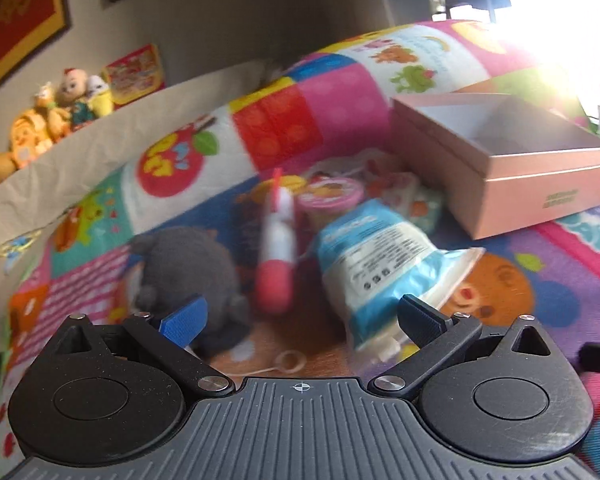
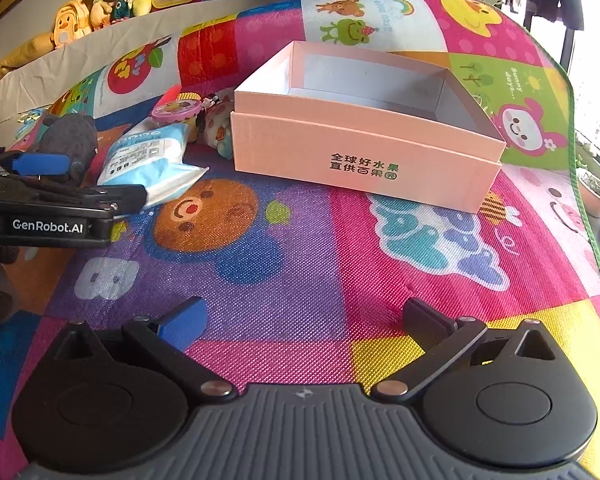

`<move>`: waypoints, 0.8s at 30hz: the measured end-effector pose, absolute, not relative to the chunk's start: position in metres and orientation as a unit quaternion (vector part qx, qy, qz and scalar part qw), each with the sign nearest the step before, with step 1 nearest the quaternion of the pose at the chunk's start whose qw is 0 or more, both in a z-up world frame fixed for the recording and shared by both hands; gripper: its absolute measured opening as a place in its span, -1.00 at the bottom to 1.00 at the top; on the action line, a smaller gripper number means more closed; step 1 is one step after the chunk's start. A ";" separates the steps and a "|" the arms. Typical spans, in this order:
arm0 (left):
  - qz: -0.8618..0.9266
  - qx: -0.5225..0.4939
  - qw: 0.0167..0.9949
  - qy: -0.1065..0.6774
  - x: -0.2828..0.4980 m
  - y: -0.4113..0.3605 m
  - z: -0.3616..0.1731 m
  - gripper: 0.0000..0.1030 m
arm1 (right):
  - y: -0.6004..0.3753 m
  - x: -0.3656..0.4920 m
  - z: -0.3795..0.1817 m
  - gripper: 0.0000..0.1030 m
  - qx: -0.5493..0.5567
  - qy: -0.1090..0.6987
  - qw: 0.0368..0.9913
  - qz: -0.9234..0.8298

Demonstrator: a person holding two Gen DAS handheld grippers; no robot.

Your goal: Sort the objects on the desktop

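A pile of objects lies on the colourful play mat [image 2: 308,248]. In the blurred left wrist view I see a grey plush toy [image 1: 188,264], a red and white tube-like toy [image 1: 276,248], a blue and white wipes pack [image 1: 380,264] and a pink round tub [image 1: 332,196]. My left gripper [image 1: 300,316] is open just short of the pile, with nothing between its fingers. An open, empty pink box [image 2: 364,128] stands to the right of the pile. My right gripper [image 2: 304,320] is open over bare mat, well in front of the box.
The left gripper body [image 2: 52,204] shows at the left edge of the right wrist view, beside the wipes pack [image 2: 148,156]. Plush toys [image 2: 100,4] line a ledge at the back. A window and potted plants [image 2: 596,188] are at the right, past the mat's edge.
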State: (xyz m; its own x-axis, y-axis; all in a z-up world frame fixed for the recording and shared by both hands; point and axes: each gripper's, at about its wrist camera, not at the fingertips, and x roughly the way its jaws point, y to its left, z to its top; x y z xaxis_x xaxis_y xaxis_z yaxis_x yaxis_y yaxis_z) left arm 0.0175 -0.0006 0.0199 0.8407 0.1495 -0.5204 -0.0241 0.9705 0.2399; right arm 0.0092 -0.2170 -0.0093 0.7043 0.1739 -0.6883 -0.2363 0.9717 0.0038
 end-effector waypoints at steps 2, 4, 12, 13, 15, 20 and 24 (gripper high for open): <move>0.062 0.076 0.952 0.289 0.017 0.022 0.021 1.00 | -0.216 0.009 -0.010 1.00 -0.044 0.367 0.923 0.110; 0.049 0.030 0.953 0.297 0.014 0.039 0.024 1.00 | -0.216 0.010 -0.009 1.00 -0.046 0.367 0.922 0.112; -0.068 -0.056 0.959 0.269 -0.003 0.033 0.051 1.00 | -0.248 0.042 0.052 0.98 -0.048 0.208 0.976 0.030; -0.098 -0.070 0.956 0.268 0.001 0.026 0.056 1.00 | -0.258 0.053 0.061 0.98 -0.035 0.195 0.980 0.008; -0.156 -0.089 0.946 0.271 0.016 0.006 0.062 1.00 | -0.274 0.079 0.069 0.98 -0.026 0.194 0.980 -0.024; -0.228 -0.034 0.930 0.287 0.059 -0.071 0.046 1.00 | -0.312 0.127 0.054 0.98 0.012 0.252 0.965 -0.073; -0.239 -0.045 0.919 0.309 0.078 -0.102 0.034 1.00 | -0.337 0.133 0.028 0.98 0.026 0.297 0.950 -0.095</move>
